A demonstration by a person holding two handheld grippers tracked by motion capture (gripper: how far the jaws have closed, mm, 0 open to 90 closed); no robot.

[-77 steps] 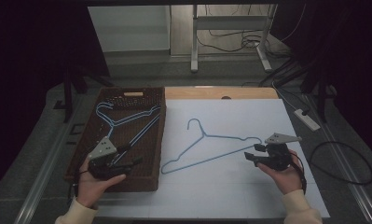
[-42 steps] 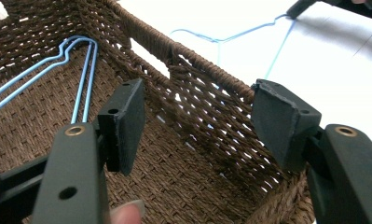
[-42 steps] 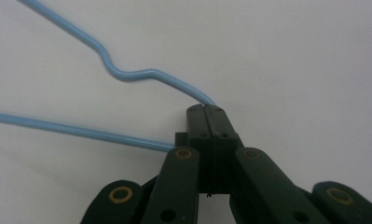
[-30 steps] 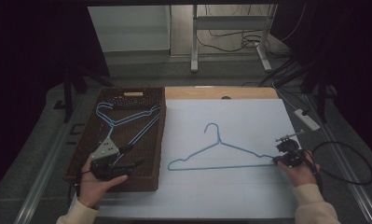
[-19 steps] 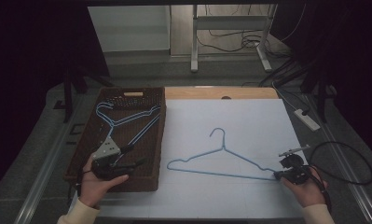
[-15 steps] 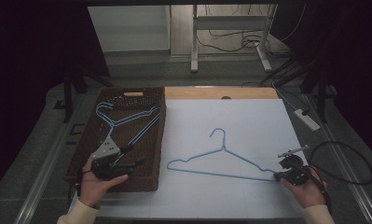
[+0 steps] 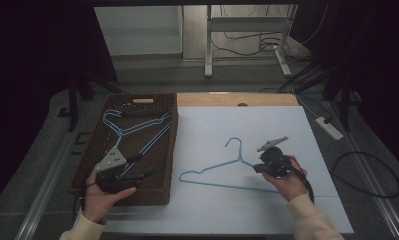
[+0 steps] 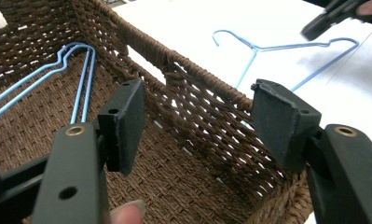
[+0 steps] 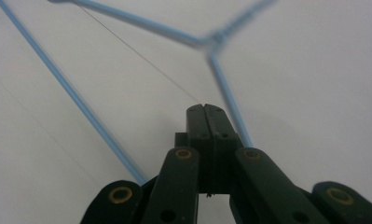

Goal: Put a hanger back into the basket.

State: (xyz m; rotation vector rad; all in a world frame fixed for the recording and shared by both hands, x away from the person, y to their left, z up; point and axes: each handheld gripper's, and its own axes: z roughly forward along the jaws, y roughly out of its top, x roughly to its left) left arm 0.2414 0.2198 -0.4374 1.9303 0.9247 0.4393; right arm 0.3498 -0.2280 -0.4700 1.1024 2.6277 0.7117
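My right gripper (image 7: 261,167) is sitting fully closed above the blue hanger (image 7: 227,172), which is lying flat on the white desk (image 7: 287,120). My left gripper (image 8: 193,126) is hovering wide open and empty over the wicker basket (image 7: 164,192), near the hangers (image 7: 137,127) inside.

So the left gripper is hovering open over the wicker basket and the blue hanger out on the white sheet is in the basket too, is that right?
Not quite. The left gripper is open over the wicker basket, but that blue hanger lies flat on the white sheet, outside the basket, as the high view shows.
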